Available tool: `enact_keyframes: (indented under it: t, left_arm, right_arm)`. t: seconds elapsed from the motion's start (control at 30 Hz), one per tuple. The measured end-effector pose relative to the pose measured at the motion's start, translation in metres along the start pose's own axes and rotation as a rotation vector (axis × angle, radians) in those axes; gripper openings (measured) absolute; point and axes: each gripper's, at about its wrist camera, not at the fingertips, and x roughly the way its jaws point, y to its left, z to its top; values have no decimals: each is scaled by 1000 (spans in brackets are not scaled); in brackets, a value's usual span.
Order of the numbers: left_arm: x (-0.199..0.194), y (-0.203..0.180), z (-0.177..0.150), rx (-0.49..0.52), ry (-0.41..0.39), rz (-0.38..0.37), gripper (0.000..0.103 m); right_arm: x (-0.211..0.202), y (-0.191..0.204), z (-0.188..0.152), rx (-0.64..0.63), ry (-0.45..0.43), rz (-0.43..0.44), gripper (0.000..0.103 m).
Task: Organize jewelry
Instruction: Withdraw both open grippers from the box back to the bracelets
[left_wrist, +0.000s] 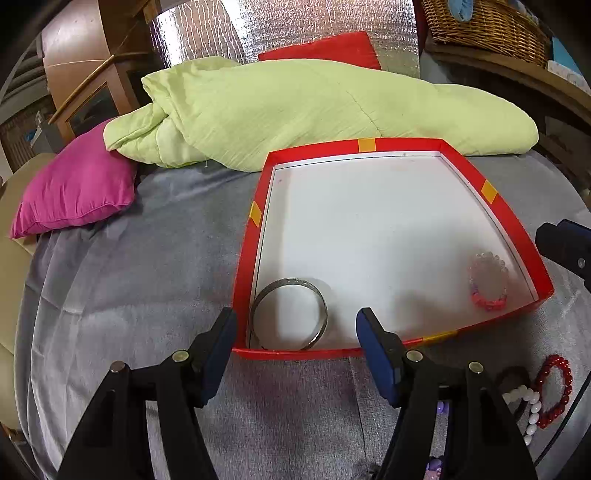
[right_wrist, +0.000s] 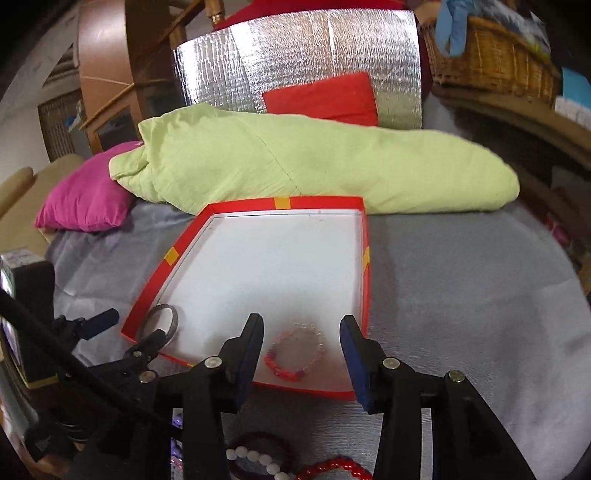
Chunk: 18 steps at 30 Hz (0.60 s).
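Note:
A red tray (left_wrist: 515, 236) with a white floor lies on the grey bed cover. A silver bangle (left_wrist: 289, 314) lies in its near left corner, and a clear and pink bead bracelet (left_wrist: 487, 280) in its near right corner. My left gripper (left_wrist: 295, 349) is open and empty over the near rim, in front of the bangle. My right gripper (right_wrist: 303, 356) is open and empty, with its fingers either side of the bead bracelet (right_wrist: 295, 352). The tray (right_wrist: 365, 280), the bangle (right_wrist: 164, 325) and my left gripper (right_wrist: 125, 328) show in the right wrist view.
A red bead bracelet (left_wrist: 554, 391), a white bead bracelet (left_wrist: 528, 406) and a dark bracelet (left_wrist: 511, 376) lie on the cover in front of the tray, with purple pieces (left_wrist: 441, 408) nearby. A green quilt (left_wrist: 295, 110), a magenta pillow (left_wrist: 77, 184) and a red pillow (left_wrist: 325, 50) lie behind.

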Motion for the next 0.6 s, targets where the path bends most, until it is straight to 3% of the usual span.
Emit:
enact_keyframes:
  t: [0.6]
  left_arm:
    - [-25,-6,-12,9,-24,-7,68]
  right_arm:
    - [-32,9,-9,-83,-72,-111,47]
